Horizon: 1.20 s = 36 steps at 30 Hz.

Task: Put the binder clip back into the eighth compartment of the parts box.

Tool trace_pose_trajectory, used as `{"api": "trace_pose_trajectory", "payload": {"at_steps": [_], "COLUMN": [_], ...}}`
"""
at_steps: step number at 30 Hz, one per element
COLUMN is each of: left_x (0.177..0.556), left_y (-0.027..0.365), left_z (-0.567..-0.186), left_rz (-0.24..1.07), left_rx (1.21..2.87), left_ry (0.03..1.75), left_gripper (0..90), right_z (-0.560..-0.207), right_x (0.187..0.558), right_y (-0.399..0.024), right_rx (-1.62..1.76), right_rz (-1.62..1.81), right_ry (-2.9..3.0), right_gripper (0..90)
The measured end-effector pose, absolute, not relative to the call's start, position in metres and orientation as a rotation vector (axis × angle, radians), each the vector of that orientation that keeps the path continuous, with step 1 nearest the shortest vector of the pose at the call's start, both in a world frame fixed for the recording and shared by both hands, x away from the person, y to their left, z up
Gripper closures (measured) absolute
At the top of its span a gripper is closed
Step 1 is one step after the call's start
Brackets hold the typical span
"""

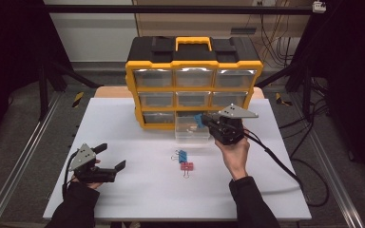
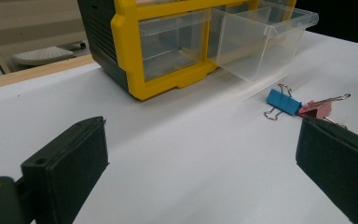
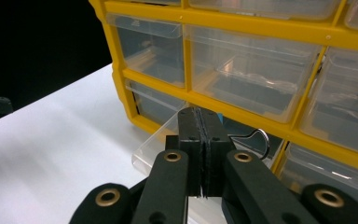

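White bench [image 1: 138,190] carries a yellow drawer cabinet [image 1: 192,66] at its far edge, with open surface in front. Right gripper [image 1: 203,118], jaws pressed together pinching a blue binder clip [image 1: 198,118], hangs over the pulled-out clear drawer [image 1: 191,130]; right gripper view shows its wire handle. Left gripper [image 1: 110,157] rests spread at near left; blue clip [image 1: 180,155] and red clip [image 1: 187,166] lie mid-bench.

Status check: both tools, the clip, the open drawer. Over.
Right tool shut on blue binder clip, above the pulled-out clear drawer. Left tool open, empty. Blue clip and red clip on table. Nothing obstructing.
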State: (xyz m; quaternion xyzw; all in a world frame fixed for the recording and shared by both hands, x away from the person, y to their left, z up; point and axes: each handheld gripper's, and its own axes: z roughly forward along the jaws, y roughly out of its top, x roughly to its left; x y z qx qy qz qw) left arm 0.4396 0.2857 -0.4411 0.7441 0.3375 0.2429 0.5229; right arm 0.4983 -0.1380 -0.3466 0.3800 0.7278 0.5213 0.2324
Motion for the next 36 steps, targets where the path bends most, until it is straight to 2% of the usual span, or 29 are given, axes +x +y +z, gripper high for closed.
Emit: {"api": "trace_pose_trajectory", "payload": {"at_steps": [36], "left_x": [0.440], "left_y": [0.286], "left_z": [-0.441], "left_rz": [0.583], "left_rx": [1.782], "left_ry": [0.808], "left_gripper": [1.3], "right_z": [-0.368], "right_x": [0.534], "right_y": [-0.121], "right_rx": [1.139], "right_rz": [1.330], "right_ry": [2.035], "right_gripper": [89.4]}}
